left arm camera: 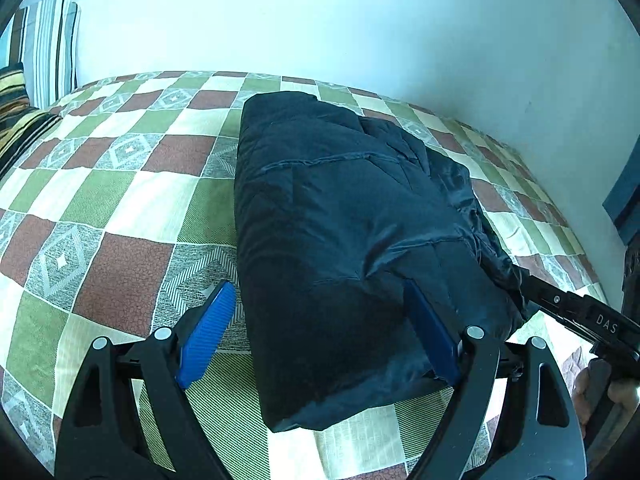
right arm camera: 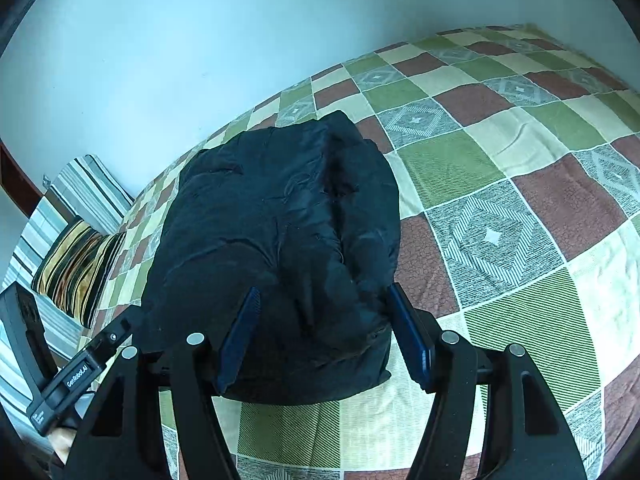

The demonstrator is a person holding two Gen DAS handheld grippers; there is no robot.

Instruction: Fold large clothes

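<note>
A dark navy padded jacket [left arm camera: 344, 232] lies folded into a thick bundle on the checked bedspread [left arm camera: 120, 200]. My left gripper [left arm camera: 320, 332] is open; its blue fingers [left arm camera: 206, 336] straddle the bundle's near left corner. The right gripper's black body [left arm camera: 580, 316] reaches in at the bundle's right edge. In the right wrist view the jacket [right arm camera: 280, 240] fills the middle. My right gripper [right arm camera: 324, 336] is open, its blue fingers [right arm camera: 408, 336] on either side of the bundle's near end. The left gripper's body [right arm camera: 80, 376] shows at lower left.
The bed runs along a pale wall [left arm camera: 320, 20]. Striped pillows [left arm camera: 40, 52] stand at the bed's head, with a yellow-and-black striped cushion [right arm camera: 76, 268] beside them. A dark piece of furniture [left arm camera: 628, 196] sits at the right edge.
</note>
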